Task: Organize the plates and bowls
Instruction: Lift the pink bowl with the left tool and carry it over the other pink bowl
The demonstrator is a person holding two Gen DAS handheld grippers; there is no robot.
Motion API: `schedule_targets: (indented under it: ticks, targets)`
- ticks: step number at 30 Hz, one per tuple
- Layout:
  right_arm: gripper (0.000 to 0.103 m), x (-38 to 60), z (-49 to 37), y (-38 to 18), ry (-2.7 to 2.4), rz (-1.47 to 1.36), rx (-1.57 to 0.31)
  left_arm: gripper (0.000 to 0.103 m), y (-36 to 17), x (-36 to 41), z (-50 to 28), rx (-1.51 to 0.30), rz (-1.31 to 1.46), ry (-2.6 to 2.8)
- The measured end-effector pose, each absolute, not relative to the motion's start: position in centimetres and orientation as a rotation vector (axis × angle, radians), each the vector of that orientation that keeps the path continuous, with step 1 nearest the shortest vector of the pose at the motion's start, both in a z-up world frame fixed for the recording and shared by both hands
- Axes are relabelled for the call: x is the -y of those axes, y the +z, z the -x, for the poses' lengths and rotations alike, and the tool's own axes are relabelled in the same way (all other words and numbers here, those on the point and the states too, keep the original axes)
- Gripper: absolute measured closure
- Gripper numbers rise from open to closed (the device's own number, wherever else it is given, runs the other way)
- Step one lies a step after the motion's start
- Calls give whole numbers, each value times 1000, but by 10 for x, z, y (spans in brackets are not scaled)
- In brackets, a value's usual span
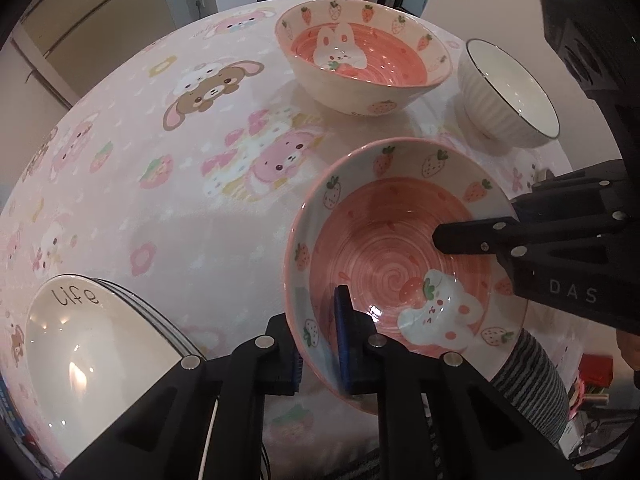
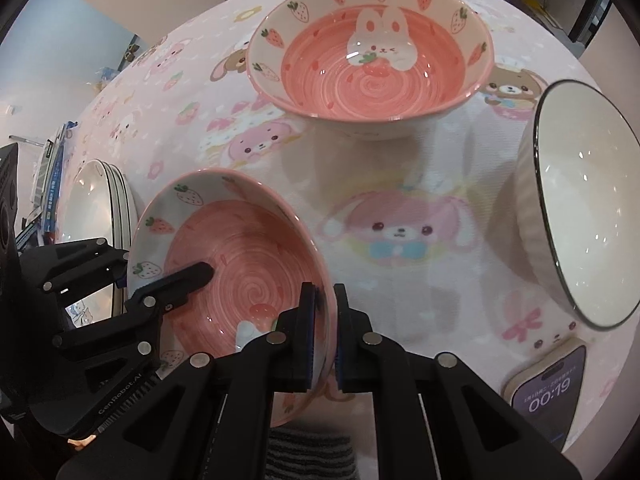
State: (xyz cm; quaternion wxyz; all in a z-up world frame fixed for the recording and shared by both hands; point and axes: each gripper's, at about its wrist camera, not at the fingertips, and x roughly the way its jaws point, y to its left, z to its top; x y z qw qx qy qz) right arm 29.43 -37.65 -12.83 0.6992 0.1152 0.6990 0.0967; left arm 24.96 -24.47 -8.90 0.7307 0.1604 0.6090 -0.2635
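A pink strawberry-and-bunny bowl [image 1: 400, 248] [image 2: 240, 256] is held by both grippers near the table's front edge. My left gripper [image 1: 320, 344] is shut on its near-left rim, one finger inside and one outside. My right gripper [image 2: 324, 340] is shut on its right rim; it also shows in the left wrist view [image 1: 472, 236]. The left gripper shows in the right wrist view [image 2: 188, 276]. A second matching bowl [image 1: 364, 56] [image 2: 372, 64] stands farther back. A white ribbed bowl [image 1: 508, 92] [image 2: 576, 216] with a dark rim stands to the right.
A stack of white plates [image 1: 100, 344] [image 2: 96, 204] marked "life" lies at the left. A phone [image 2: 552, 392] showing 00:19 lies at the front right. The pink cartoon tablecloth [image 1: 180, 208] covers the round table.
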Motion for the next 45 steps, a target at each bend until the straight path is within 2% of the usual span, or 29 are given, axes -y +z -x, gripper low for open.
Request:
schedule_targets:
  ticks: [10,19,30,34,41,45]
  targets:
    - [94,364,-282,-90,235,-202,-1505,92,-51,225,-251,-1284,-276,-577]
    - [94,374,-279,-84,199,-224,-1512,92,-50,245,-250,-1283,-256,-593]
    - [95,402,-323,-15,93,-213,-1330,92,12,273,-297,-1139,-208,-595]
    - [95,419,-346,0,18,-239,-1270,92,16,284,-327,-1143,-134,-601]
    - [93,440,-379,-15,-48,-320,-1260,91,2,314,-363,-1172,-155,-552]
    - [89,461,-385,-33,-102,-381,-1299,90,-5,345,-365,-1166,-302,-545]
